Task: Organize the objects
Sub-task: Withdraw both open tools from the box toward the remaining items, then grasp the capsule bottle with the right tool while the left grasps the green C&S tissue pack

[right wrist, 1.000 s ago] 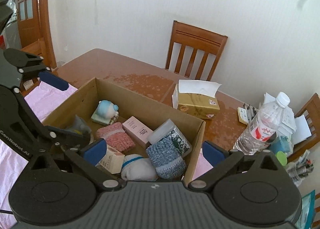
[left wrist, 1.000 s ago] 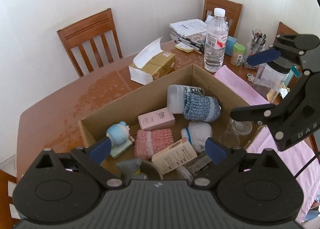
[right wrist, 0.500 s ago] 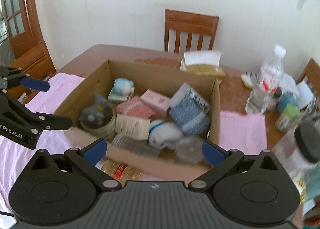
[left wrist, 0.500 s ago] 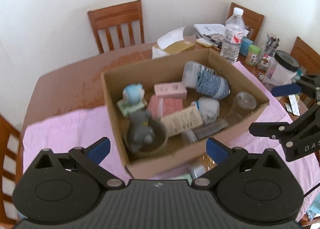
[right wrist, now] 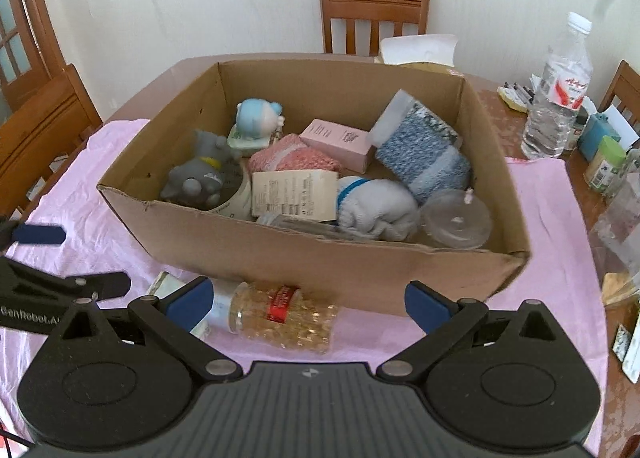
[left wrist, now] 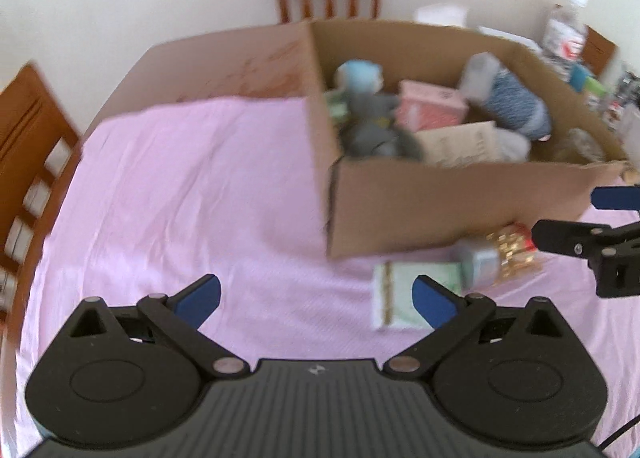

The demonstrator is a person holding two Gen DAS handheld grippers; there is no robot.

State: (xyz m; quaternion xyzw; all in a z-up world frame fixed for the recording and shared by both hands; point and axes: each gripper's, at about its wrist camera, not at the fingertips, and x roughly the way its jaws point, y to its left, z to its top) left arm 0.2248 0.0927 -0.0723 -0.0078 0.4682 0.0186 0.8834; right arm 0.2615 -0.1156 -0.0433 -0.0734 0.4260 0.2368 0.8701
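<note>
An open cardboard box (right wrist: 320,262) (left wrist: 440,210) stands on a pink cloth (left wrist: 180,186). It holds a grey toy (right wrist: 196,178), a blue figurine (right wrist: 258,118), a pink carton (right wrist: 336,140), a blue knitted sleeve (right wrist: 420,150), a white sock (right wrist: 376,206) and a clear cup (right wrist: 456,218). In front of the box lie a jar of golden bits (right wrist: 284,314) (left wrist: 504,254) and a pale green packet (left wrist: 408,290). My right gripper (right wrist: 308,296) is open just above the jar. My left gripper (left wrist: 316,294) is open and empty over the cloth, left of the packet.
A water bottle (right wrist: 558,98), a green-lidded jar (right wrist: 604,162) and small clutter stand right of the box. A tissue box (right wrist: 418,48) sits behind it. Wooden chairs (right wrist: 374,14) (right wrist: 40,130) stand at the far and left sides of the table.
Both grippers drew back from over the box toward the table's near side. The left one swung left over the pink cloth. The jar and packet came into view. Both stayed open.
</note>
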